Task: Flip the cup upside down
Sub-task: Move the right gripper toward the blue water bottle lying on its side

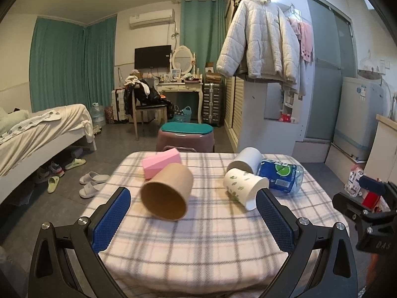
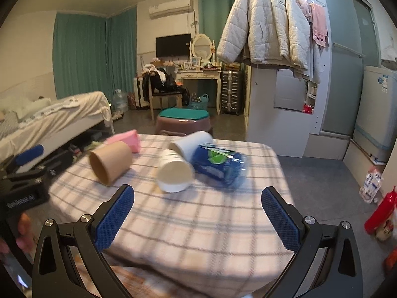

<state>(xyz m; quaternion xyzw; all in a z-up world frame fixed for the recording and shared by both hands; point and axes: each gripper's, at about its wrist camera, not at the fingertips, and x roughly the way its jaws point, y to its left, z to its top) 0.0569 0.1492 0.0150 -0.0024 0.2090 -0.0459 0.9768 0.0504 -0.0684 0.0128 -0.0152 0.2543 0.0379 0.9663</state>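
Several cups lie on their sides on a small table with a plaid cloth (image 1: 198, 236). A brown paper cup (image 1: 167, 192) lies left of centre, mouth toward me; it also shows in the right wrist view (image 2: 111, 164). A white cup with a green print (image 1: 244, 187) lies right of it, beside a plain white cup (image 1: 245, 160). My left gripper (image 1: 193, 221) is open and empty, short of the brown cup. My right gripper (image 2: 198, 216) is open and empty, short of the printed cup (image 2: 175, 173).
A pink box (image 1: 161, 162) lies behind the brown cup. A blue plastic bottle (image 1: 281, 175) lies at the right of the cups. A stool with a green cushion (image 1: 186, 136) stands beyond the table. A bed is at the left, a wardrobe at the right.
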